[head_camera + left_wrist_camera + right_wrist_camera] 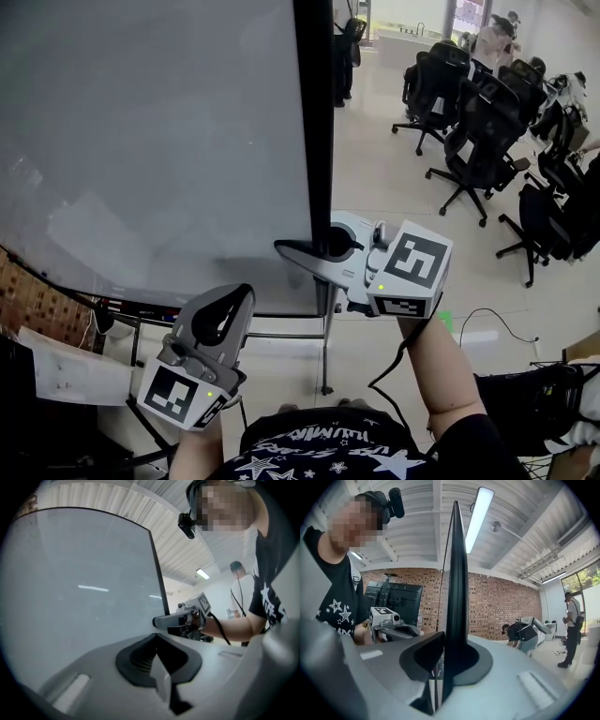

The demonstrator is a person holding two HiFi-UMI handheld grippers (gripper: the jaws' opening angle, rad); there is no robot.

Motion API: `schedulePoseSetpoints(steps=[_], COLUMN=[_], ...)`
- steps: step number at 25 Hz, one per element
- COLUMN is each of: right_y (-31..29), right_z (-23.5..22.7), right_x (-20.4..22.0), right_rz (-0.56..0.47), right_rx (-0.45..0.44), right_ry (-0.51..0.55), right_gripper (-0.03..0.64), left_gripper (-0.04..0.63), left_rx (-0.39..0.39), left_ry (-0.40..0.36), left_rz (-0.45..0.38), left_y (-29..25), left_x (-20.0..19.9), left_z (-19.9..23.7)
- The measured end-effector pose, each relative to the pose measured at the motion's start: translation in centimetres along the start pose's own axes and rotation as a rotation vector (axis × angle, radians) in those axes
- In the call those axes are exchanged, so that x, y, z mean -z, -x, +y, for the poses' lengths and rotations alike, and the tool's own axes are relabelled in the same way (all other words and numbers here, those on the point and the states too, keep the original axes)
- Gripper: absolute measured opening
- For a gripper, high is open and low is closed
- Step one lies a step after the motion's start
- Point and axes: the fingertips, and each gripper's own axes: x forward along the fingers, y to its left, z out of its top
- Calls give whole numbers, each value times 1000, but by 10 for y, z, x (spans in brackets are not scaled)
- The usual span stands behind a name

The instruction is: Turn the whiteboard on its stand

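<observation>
Looking down, head view: pale tiled floor (394,187); black office chairs (478,141) stand well apart to the right.
Whiteboard: the whiteboard (150,141) fills the upper left, upright on its stand (326,347); its black side edge runs down the middle.
Right gripper: the right gripper (300,253) points level, jaws at the board's lower right corner.
Left gripper: the left gripper (239,295) sits just below the board's bottom edge.
Nearby: a paper sheet (66,370) lies low at left; a black cable (487,314) trails on the floor.
Left gripper view: jaws are together with nothing between them; the grey board surface stands beyond, and a ribbed ceiling (140,508) above.
Right gripper view: jaws are clamped on the board's black edge, which rises straight up between them.
Room behind: a brick wall (501,606), a ceiling light (480,513), and a standing person (571,625) at far right.
</observation>
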Motion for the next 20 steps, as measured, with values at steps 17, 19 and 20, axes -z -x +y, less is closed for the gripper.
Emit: schedulePoseSetpoints(steps=[17,19,20], right_y=[23,28,29], right_z=[13,13,13], right_x=[-1,-2,-3], right_rz=[-8,-7,-7], right_rx=[15,19,19], right_ry=[14,13,12], right_gripper=[57,57,57], left_gripper=[5,5,5], left_rx=[64,71,74], left_ry=[18,21,21], left_rz=[-8,-7,-8], left_y=[1,1,1], left_x=[5,4,3], left_z=[-10,-12,-13])
